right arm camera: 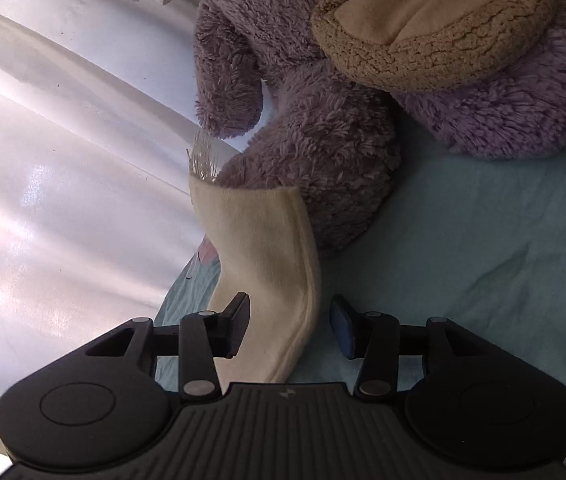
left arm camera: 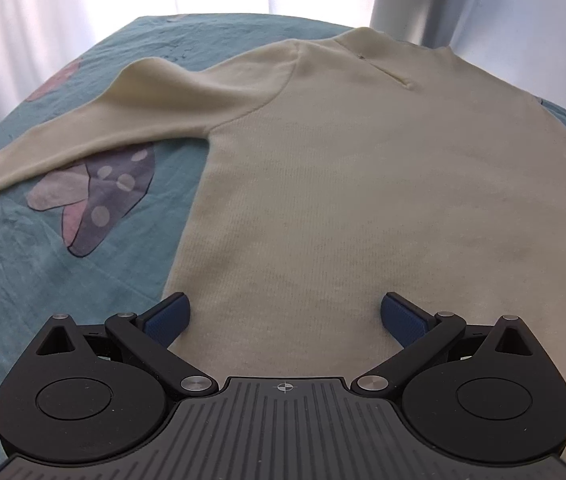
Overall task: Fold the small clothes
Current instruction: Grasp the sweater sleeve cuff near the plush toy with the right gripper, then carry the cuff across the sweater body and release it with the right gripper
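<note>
Lay spread flat on the teal bedspread [left arm camera: 11, 280], cream sweater [left arm camera: 363, 200], ready for folding. Hovered spread wide over its hem, left gripper [left arm camera: 285, 316]. Half-closed around the sleeve [right arm camera: 267, 248], right gripper [right arm camera: 289, 324], pads seemingly not yet pinching.

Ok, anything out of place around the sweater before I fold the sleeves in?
One thing: the right sleeve cuff lies against a purple plush toy at the bed edge, so the toy crowds that fold. The right gripper straddles the sleeve, jaws not pressing. The sweater lies flat.
</note>
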The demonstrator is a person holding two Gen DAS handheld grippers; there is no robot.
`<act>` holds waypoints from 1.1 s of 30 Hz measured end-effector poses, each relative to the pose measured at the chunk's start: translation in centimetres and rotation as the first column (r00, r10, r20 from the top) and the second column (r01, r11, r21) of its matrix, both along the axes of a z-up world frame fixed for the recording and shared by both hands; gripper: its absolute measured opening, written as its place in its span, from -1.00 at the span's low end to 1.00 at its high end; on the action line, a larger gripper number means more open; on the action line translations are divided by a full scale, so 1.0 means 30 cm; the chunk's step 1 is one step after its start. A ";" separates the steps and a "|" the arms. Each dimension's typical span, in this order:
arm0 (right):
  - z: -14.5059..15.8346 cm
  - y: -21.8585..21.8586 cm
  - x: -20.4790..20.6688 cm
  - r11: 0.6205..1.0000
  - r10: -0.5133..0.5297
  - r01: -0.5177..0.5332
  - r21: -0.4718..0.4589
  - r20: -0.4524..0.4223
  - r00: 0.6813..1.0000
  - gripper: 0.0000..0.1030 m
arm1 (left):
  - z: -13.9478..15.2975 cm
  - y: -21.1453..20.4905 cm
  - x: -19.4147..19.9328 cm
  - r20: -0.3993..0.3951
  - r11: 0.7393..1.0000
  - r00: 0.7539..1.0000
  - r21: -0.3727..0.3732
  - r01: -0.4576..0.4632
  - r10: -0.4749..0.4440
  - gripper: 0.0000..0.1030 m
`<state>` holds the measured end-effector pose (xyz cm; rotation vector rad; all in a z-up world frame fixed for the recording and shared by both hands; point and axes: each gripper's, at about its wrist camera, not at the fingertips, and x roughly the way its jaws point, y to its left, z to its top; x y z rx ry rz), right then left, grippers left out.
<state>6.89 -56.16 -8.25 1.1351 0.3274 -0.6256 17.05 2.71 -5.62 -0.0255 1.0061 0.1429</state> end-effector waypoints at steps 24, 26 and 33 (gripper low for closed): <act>0.332 1.165 0.249 0.124 0.840 -0.798 -0.590 -0.365 0.401 -0.56 | 0.185 -0.057 0.138 0.211 0.936 0.955 -0.238 0.259 -0.211 1.00; 0.295 1.171 0.225 0.167 0.839 -0.813 -0.557 -0.354 0.414 -0.54 | 0.184 -0.078 0.175 0.224 0.909 0.939 -0.272 0.316 -0.259 1.00; 0.266 1.023 0.187 0.387 0.821 -0.815 -0.431 -0.241 0.517 -0.49 | 0.061 -0.126 0.327 0.086 0.876 0.950 -0.370 0.310 -0.300 0.51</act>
